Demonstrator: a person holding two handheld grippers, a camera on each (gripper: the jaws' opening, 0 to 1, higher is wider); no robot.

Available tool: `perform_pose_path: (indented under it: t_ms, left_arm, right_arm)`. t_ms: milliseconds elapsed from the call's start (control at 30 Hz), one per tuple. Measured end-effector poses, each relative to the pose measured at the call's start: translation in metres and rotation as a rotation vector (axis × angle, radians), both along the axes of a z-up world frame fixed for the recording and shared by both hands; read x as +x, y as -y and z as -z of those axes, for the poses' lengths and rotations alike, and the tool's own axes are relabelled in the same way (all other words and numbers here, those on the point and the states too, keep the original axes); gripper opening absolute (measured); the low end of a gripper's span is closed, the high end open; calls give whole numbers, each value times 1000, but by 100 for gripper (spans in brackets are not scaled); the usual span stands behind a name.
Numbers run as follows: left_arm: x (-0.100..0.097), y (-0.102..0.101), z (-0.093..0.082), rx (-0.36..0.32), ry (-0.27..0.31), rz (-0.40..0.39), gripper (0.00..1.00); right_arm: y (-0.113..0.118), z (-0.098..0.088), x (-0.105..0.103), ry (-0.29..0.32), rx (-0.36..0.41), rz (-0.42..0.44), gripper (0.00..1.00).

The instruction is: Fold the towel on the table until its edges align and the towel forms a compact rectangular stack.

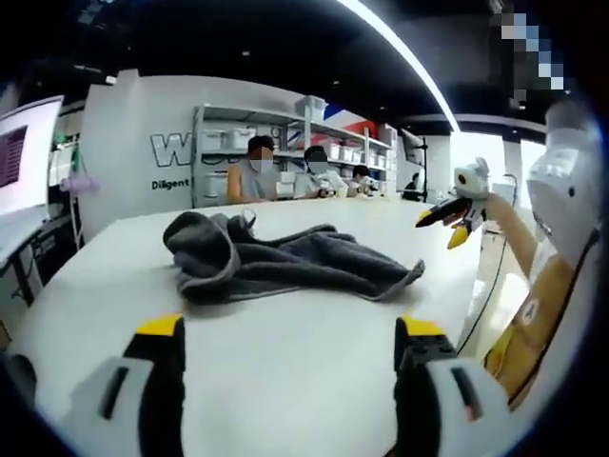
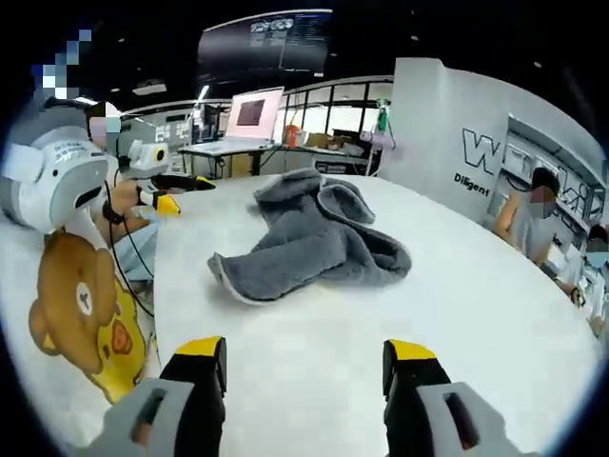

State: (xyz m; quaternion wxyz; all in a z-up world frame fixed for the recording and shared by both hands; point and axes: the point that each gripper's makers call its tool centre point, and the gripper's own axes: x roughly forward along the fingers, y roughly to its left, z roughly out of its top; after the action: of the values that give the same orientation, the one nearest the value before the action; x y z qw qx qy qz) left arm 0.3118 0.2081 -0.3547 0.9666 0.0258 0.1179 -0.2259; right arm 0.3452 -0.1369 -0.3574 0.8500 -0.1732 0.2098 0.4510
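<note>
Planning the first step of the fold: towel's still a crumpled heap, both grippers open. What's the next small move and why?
Probably bring the right gripper forward to the towel's near corner, the flap pointing toward it, and pinch it to spread the cloth. The towel lies bunched mid-table, no edges aligned, and both grippers, the left gripper too, sit open, short of it and holding nothing.

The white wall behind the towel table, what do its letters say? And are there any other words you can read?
"W": big outlined letter on the white wall; the rest is cut off by shelves.
"Diligent": small dark word under it in the left gripper view; it reads "Diligen" in the right gripper view.
Hanging dark screen: rows of text, too small to read.
Gray towel and white table: no words.
</note>
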Motion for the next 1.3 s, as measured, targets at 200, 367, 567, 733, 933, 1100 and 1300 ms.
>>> perform_pose_path:
  t_ms: [200,367,567,733,933,1100,1300]
  left_arm:
    - [1,0,2,2,-5,3,96]
    - [1,0,3,4,-11,3,96]
    - [0,1,6,4,-17,4,96]
    - [-1,0,8,4,-23,-2,96]
    - [-4,0,9,3,-27,-7,95]
    - [-5,-4,11,8,-36,-18,95]
    - [-4,-6,11,10,-38,-22,95]
  right_arm:
    - [18,2,-6,-6,24,61,76]
    - [26,2,-8,-2,45,97,78]
    - [38,7,-7,-25,50,144,82]
    - [38,7,-9,-39,88,148,88]
    - [38,12,-12,-53,87,151,93]
    - [40,13,-12,-60,114,168,97]
    - [40,18,-8,-76,137,185,99]
